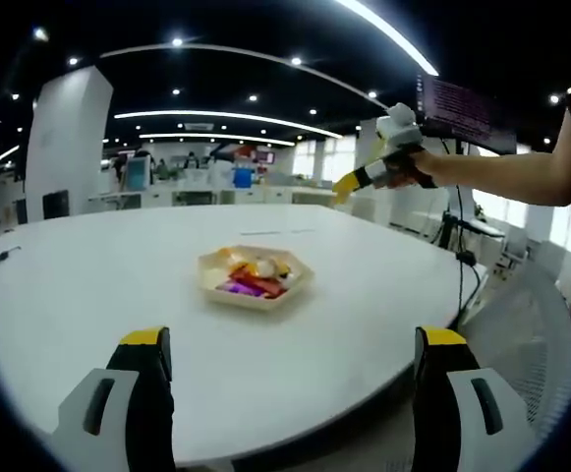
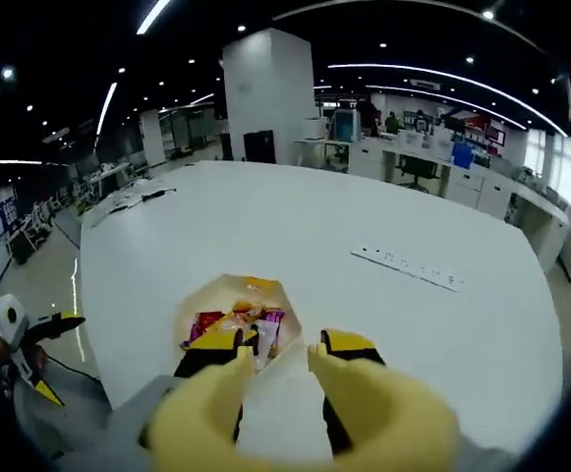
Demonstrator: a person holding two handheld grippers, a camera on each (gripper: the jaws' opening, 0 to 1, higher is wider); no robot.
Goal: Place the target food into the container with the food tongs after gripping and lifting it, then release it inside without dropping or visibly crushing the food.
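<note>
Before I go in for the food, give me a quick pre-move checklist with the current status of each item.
1. Right gripper open: ok, its yellow-tipped jaws stand apart above the near edge of the tray.
2. Left gripper open and out of the way: ok, jaws wide apart at the table edge, short of the tray.
3. Food in the tray: ok, colourful wrapped pieces lie inside it.
4. Target piece identified: cannot tell, the pieces are piled together and too small to separate.
5. Food tongs ready: cannot tell.
6. Receiving container located: cannot tell.
</note>
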